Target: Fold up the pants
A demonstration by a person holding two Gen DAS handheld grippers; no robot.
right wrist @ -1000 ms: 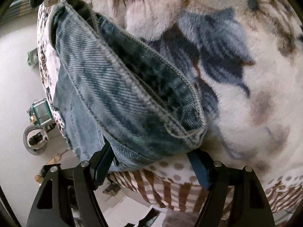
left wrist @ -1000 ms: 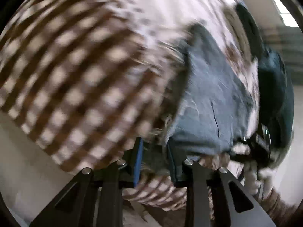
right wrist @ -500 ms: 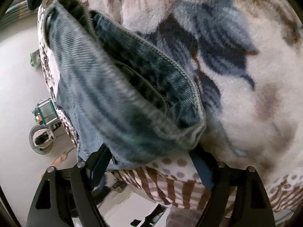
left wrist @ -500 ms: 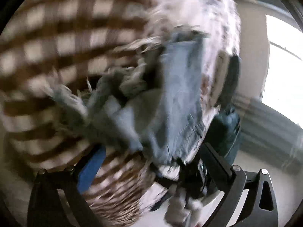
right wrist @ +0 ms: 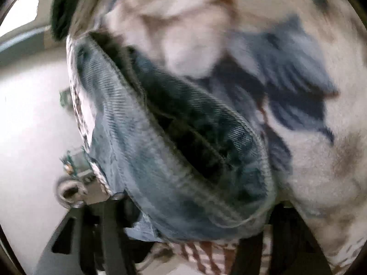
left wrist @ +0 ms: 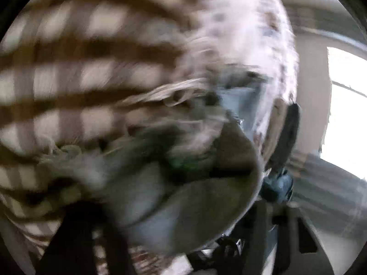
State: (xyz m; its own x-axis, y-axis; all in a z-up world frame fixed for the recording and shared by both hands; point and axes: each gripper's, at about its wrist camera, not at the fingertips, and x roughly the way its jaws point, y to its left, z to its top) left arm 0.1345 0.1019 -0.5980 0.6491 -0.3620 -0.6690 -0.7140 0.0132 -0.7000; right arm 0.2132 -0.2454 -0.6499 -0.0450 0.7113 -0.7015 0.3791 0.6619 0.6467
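The blue denim pants lie on a patterned blanket. In the right wrist view their waistband bulges between my right gripper's wide-apart fingers, filling the gap. In the left wrist view, heavily blurred, a frayed denim leg end bunches up close to the lens, between my left gripper's dark fingers, which stand far apart. Whether either gripper presses the cloth cannot be told.
A brown-and-white checked blanket and a floral fleece cover the bed. A pale floor with small objects lies at the bed's edge. A dark chair and bright window are on the right.
My left gripper has opened from shut on the leg hem and swung fast, the denim now bunched close to it. The right gripper pushed slightly further onto the waistband.
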